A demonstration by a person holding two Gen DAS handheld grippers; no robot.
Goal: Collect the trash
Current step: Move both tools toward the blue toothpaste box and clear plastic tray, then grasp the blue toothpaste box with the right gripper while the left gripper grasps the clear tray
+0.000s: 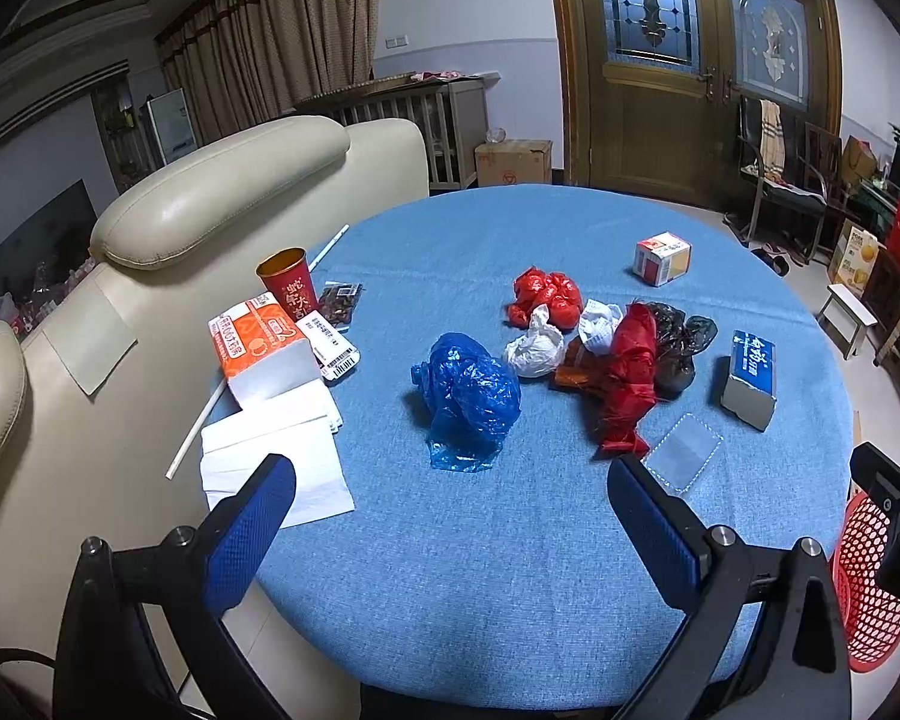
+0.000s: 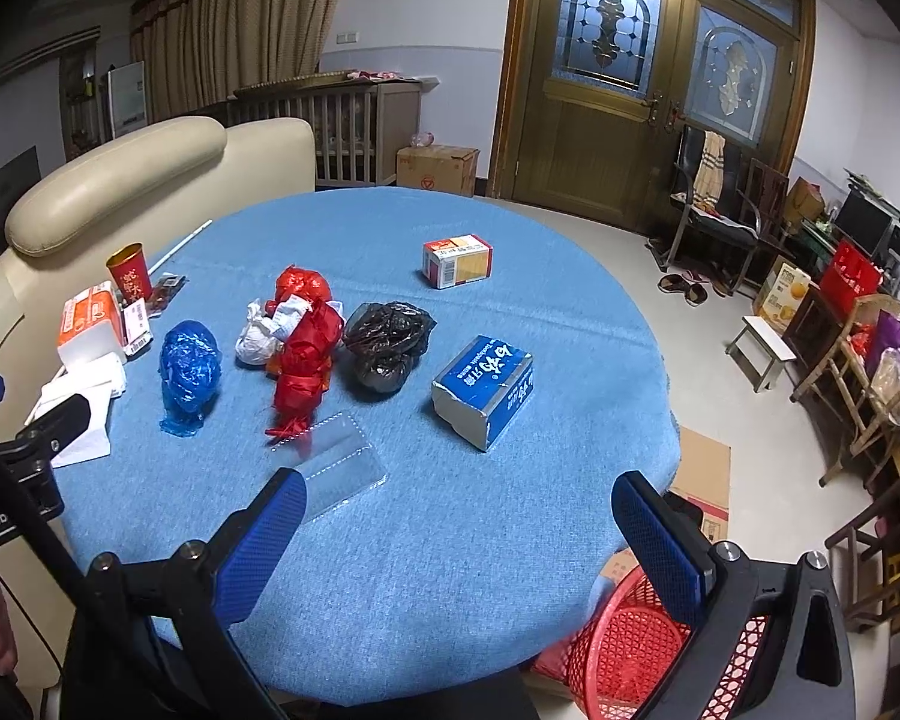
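Note:
Trash lies on a round table with a blue cloth (image 1: 480, 540) (image 2: 450, 540). A crumpled blue bag (image 1: 468, 396) (image 2: 189, 366), a red bag (image 1: 627, 384) (image 2: 306, 354), a black bag (image 1: 678, 348) (image 2: 387, 342), a white bag (image 1: 534, 348) (image 2: 258, 339) and a clear plastic lid (image 1: 684, 456) (image 2: 336, 468) lie in the middle. A blue box (image 1: 750, 378) (image 2: 486, 390) and a small orange box (image 1: 663, 258) (image 2: 456, 260) lie farther right. My left gripper (image 1: 450, 516) is open and empty above the near edge. My right gripper (image 2: 459, 534) is open and empty too.
A red mesh basket (image 1: 870, 594) (image 2: 630, 654) stands on the floor at the table's near right. An orange tissue pack (image 1: 264, 342), a red cup (image 1: 288, 288), napkins (image 1: 276, 456) and a straw (image 1: 195, 426) lie at the left. A cream sofa (image 1: 210, 204) borders the table's left.

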